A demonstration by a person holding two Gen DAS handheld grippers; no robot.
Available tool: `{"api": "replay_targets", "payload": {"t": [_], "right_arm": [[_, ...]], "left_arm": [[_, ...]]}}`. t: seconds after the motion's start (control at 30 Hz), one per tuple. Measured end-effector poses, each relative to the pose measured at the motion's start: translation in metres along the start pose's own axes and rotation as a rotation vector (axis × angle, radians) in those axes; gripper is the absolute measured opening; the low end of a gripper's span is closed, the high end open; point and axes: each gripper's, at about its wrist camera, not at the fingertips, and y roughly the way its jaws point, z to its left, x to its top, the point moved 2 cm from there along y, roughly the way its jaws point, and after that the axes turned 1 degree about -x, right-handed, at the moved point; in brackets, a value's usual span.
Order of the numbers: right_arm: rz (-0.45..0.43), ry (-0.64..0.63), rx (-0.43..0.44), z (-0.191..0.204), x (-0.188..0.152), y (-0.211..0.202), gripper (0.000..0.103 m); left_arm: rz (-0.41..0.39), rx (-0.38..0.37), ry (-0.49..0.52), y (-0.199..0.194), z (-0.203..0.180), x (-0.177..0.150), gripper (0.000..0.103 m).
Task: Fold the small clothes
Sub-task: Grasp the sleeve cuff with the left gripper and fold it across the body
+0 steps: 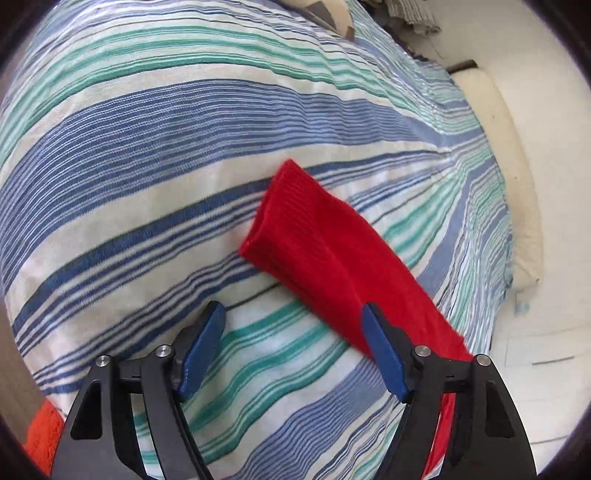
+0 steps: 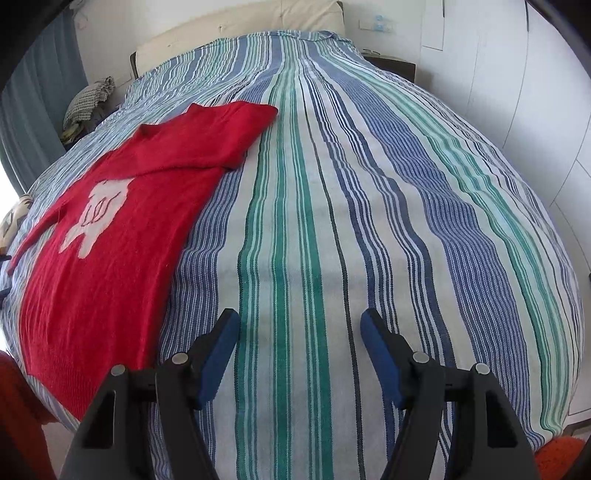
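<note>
A small red knit sweater with a white animal figure lies flat on the striped bedspread, left of my right gripper. One sleeve is folded across its far end. My right gripper is open and empty over bare bedspread. In the left wrist view a red sleeve lies stretched out on the bedspread. My left gripper is open above the bed, its right finger over the sleeve's near part, nothing held.
A cream headboard stands at the bed's far end. A checked cloth heap lies at the far left. A dark nightstand is at the far right. An orange rug lies on the floor. White wardrobe doors stand on the right.
</note>
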Motion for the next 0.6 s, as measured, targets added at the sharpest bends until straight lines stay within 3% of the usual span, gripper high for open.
{"api": "replay_targets", "payload": {"t": [0.03, 0.1, 0.13, 0.17, 0.27, 0.4, 0.5, 0.6], "right_arm": [[0.000, -0.005, -0.002, 0.001, 0.000, 0.000, 0.068], [0.000, -0.019, -0.006, 0.003, -0.001, -0.001, 0.068], [0.001, -0.025, -0.007, 0.004, -0.001, 0.000, 0.068], [0.002, -0.029, -0.009, 0.004, -0.002, 0.000, 0.068], [-0.002, -0.024, -0.001, 0.004, -0.001, -0.001, 0.068], [-0.005, -0.005, 0.021, 0.002, 0.000, -0.001, 0.068], [0.002, 0.020, 0.038, -0.001, 0.000, 0.002, 0.068], [0.002, 0.050, 0.055, -0.005, 0.000, 0.002, 0.068]], "left_arm": [[-0.021, -0.016, -0.008, 0.000, 0.000, 0.004, 0.070], [-0.051, -0.021, -0.008, 0.002, -0.002, 0.010, 0.049], [-0.055, -0.012, -0.009, 0.004, -0.002, 0.013, 0.024], [-0.056, -0.002, -0.011, 0.006, -0.002, 0.015, 0.005], [-0.114, 0.045, 0.078, -0.005, -0.026, 0.013, 0.004], [-0.188, 0.072, 0.428, -0.035, -0.124, -0.011, 0.004], [-0.195, 0.002, 0.695, -0.050, -0.224, -0.057, 0.004], [-0.165, -0.125, 0.907, -0.056, -0.315, -0.126, 0.004]]}}
